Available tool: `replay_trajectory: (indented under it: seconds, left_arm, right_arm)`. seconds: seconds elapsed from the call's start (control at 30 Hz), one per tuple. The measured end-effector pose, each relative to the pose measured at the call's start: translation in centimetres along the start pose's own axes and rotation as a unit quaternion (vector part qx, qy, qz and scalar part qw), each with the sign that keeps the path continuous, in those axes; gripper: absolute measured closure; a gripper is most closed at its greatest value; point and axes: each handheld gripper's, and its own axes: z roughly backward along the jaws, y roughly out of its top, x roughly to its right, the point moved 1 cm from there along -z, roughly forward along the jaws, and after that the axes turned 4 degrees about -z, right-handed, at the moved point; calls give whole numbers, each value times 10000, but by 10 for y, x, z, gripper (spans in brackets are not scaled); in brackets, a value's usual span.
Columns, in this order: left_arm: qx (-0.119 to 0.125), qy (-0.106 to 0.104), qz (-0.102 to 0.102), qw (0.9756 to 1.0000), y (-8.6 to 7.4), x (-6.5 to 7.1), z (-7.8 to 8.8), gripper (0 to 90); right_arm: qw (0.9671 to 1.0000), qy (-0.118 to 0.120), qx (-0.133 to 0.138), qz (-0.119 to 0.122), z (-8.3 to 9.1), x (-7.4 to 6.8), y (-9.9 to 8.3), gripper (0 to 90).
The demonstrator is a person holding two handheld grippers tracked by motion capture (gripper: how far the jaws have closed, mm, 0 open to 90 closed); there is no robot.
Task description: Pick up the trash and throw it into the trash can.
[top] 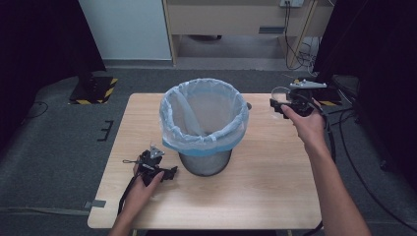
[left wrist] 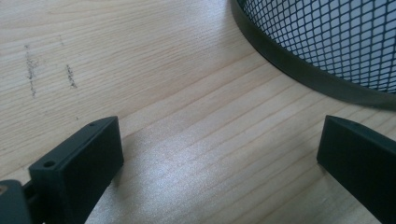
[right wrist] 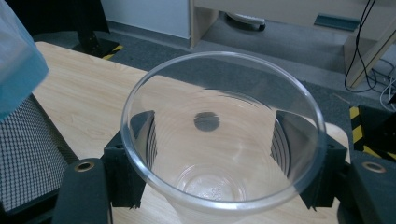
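We've got the cup (right wrist: 219,140) clamped in the right gripper (top: 290,104), one finger (right wrist: 135,149) on each side of its wall, mouth up and empty as far as we can see through the plastic. In the high view it sits at the right of the frame, over the far right corner of the worktop (top: 265,196).

Key relation: the bin (top: 204,123) lies to the left of the cup in the high view, near but not touching. In the right gripper view its mesh wall (right wrist: 28,154) and blue liner (right wrist: 16,51) sit at the left edge of the frame. So the cup's path is sideways toward frame centre. Cup's axis is roughly vertical now. Whether it clears the bin rim in height we can't judge well from above; it looks about level or slightly higher.

Left gripper (top: 162,172) is at lower left of the high view, fingers (left wrist: 79,163) spread wide and grasping nothing, low over the worktop just beside the bin's base ring (left wrist: 299,70). It's the nearer one to the bin and placed to steady it.

We reckon the right hand does the move and the left braces.
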Motion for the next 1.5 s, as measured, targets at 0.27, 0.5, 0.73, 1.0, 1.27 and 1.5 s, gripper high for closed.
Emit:
replay_trajectory:
  seconds: [0.27,0.5,0.73,1.0,1.27,1.5]
  left_arm:
    - [1,1,-1,10000,0,0,0,0]
    - [-1,1,-2,10000,0,0,0,0]
    - [0,0,0,10000,0,0,0,0]
    - [2,0,2,10000,0,0,0,0]
    - [0,-1,-2,10000,0,0,0,0]
    - [11,1,10,10000,0,0,0,0]
  right_arm:
    - [9997,14,180,167,6,-11,20,311]
    - [9996,-14,186,220,6,-15,27,313]
    - [9994,-14,237,254,9,-19,38,315]
    - [9989,56,306,338,13,-28,51,315]
    - [9986,118,356,361,12,-34,55,316]
    - [9984,132,398,373,14,-37,62,317]
